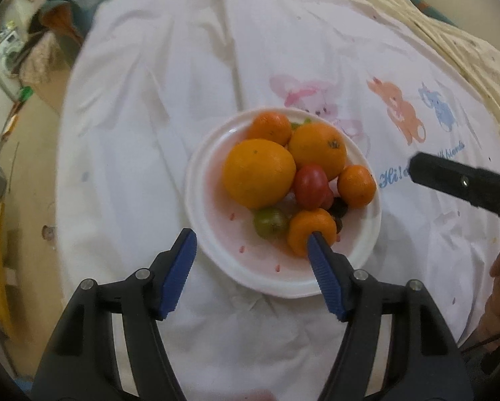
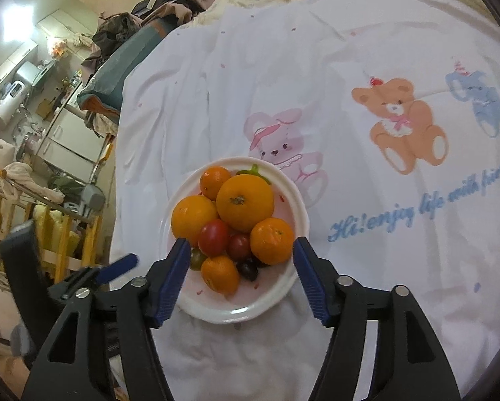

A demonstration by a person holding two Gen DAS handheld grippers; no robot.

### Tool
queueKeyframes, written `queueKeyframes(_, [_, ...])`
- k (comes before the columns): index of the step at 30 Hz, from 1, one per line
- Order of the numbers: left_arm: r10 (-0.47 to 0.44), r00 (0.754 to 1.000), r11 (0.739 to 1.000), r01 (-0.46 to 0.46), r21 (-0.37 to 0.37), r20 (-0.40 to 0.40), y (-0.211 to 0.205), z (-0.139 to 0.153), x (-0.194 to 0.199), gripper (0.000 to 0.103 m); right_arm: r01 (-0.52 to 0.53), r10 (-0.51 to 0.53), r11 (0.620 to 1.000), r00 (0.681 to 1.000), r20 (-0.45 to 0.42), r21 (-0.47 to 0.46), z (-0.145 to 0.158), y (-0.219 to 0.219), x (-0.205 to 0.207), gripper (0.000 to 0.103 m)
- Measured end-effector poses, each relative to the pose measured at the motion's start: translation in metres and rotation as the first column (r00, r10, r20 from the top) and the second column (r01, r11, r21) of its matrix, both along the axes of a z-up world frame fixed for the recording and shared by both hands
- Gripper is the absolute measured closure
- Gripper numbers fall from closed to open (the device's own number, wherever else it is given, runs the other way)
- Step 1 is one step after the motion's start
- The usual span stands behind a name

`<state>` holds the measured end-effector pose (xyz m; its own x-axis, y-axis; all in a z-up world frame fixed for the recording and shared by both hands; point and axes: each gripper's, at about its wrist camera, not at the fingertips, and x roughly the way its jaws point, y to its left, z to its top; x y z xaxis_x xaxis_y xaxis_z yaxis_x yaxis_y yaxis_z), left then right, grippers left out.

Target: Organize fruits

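A white plate point(image 1: 216, 254) holds a pile of fruit: two large oranges point(image 1: 259, 177), several small tangerines point(image 1: 311, 230), red tomatoes point(image 1: 310, 185), a green one point(image 1: 270, 223) and dark grapes. My left gripper point(image 1: 252, 238) is open and empty, hovering over the plate's near edge. In the right wrist view the same plate point(image 2: 229, 312) and oranges point(image 2: 244, 202) sit between the fingers. My right gripper point(image 2: 238, 245) is open and empty above the plate's near side.
The plate rests on a white cloth point(image 2: 366, 200) printed with cartoon bears and blue lettering, laid over a bed. The cloth's left edge drops off to a cluttered room point(image 2: 42, 140). The right gripper's black body point(image 1: 463, 183) shows at the right of the left wrist view.
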<state>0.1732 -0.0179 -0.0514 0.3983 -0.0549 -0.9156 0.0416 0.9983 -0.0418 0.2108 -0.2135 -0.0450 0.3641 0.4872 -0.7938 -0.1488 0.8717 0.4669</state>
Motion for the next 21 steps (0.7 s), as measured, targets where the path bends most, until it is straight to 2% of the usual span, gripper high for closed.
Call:
queueKeyframes(6, [0.02,0.995,1.0,-0.021,0.015,0.099,0.007,0.029,-0.021,0.037,0.044,-0.043,0.999,0.998,0.043,-0.016,0.013,-0.012,-0.027,0.022])
queueKeyframes(8, [0.037,0.994,0.999,-0.036,-0.016,0.103,0.014,0.034,-0.034,0.028,0.051,-0.049,0.998,0.997,0.057,-0.022,0.017,-0.014,-0.038,0.017])
queueKeyframes(10, [0.055,0.993,0.998,-0.05,-0.046,0.107,0.02,0.037,-0.044,0.027,0.056,-0.053,0.998,0.995,0.083,-0.036,0.022,-0.014,-0.051,0.016])
queueKeyframes(13, [0.052,0.994,0.996,-0.045,-0.074,0.095,0.023,0.04,-0.062,0.015,0.081,-0.074,0.995,0.989,0.125,-0.051,0.028,-0.018,-0.075,0.008])
queueKeyframes(15, [0.059,0.992,0.996,-0.051,-0.068,0.112,0.025,0.044,-0.075,0.013,0.09,-0.082,0.995,0.986,0.144,-0.052,0.028,-0.018,-0.089,0.001])
queueKeyframes(19, [0.099,0.982,0.994,-0.092,-0.052,0.163,0.033,0.052,-0.098,0.004,0.087,-0.066,0.991,0.977,0.203,-0.099,0.033,-0.008,-0.114,0.0])
queueKeyframes(21, [0.119,0.972,0.993,-0.113,-0.042,0.202,0.035,0.056,-0.108,0.003,0.097,-0.059,0.987,0.962,0.266,-0.131,0.04,-0.002,-0.128,0.0])
